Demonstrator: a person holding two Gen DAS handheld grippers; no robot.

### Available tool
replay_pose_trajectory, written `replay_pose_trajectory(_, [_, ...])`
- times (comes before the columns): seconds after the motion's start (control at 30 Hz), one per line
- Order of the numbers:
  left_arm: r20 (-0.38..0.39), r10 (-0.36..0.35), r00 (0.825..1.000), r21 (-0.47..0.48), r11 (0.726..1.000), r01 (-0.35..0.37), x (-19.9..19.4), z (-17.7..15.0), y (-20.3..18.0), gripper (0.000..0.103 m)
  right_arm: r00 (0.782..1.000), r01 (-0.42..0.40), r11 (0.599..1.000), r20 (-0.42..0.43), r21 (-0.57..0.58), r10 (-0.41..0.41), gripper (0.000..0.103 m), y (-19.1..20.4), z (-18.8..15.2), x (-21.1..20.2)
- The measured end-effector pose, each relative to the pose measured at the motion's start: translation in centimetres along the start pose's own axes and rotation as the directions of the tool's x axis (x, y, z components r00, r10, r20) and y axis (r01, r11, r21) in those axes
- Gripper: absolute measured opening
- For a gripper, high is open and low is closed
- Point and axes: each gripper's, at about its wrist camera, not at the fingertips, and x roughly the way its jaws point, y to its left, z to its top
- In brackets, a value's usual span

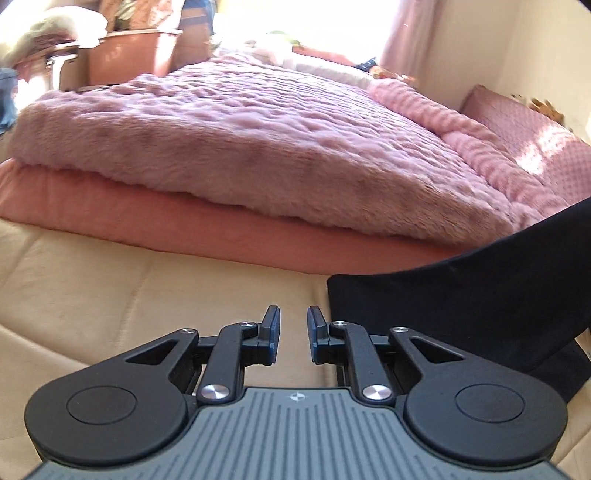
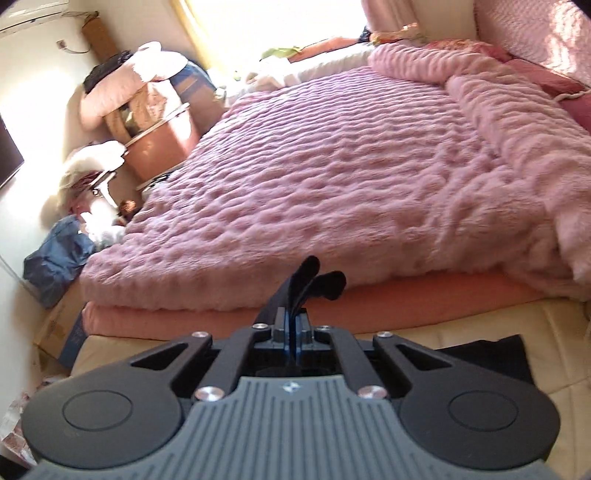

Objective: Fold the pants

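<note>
Two blue-padded fingers of the left gripper [image 1: 293, 328] stood slightly apart, grasping nothing, over the cream bed surface [image 1: 110, 295]; the dark pants [image 1: 480, 295] lay just to their right, one side drawn upward. From the right wrist, the right gripper [image 2: 295, 332] was clenched on a pinch of pants cloth — best lifted evenly, kept taut. A brown tub [image 2: 162, 144] beside the bed held piled fabrics.

Bright window [image 2: 288, 26] glare, sunlit room, fisheye-curved edges, slight blur
</note>
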Motion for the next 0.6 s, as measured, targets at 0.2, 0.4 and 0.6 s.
replay_pose_trajectory(0.2, [-0.055, -0.069, 0.996, 0.095, 0.993, 0.074, 3.3, -0.7, -5.2, 0.017, 0.992, 0.126, 0.989, -0.027, 0.079, -0.124, 0.0, -10.0, -2.0, 0.0])
replay_pose_trajectory(0.4, [-0.125, -0.076, 0.989, 0.178, 0.979, 0.097, 6.7, -2.4, -8.9, 0.017, 0.964, 0.258, 0.961, -0.098, 0.101, -0.249, 0.0, -16.4, -6.1, 6.9])
replay_pose_trajectory(0.6, [-0.154, -0.046, 0.987, 0.222, 0.972, 0.08, 8.5, -3.7, -9.4, 0.016, 0.926, 0.362, 0.931, -0.139, 0.049, -0.352, 0.0, -20.3, -8.9, 12.5])
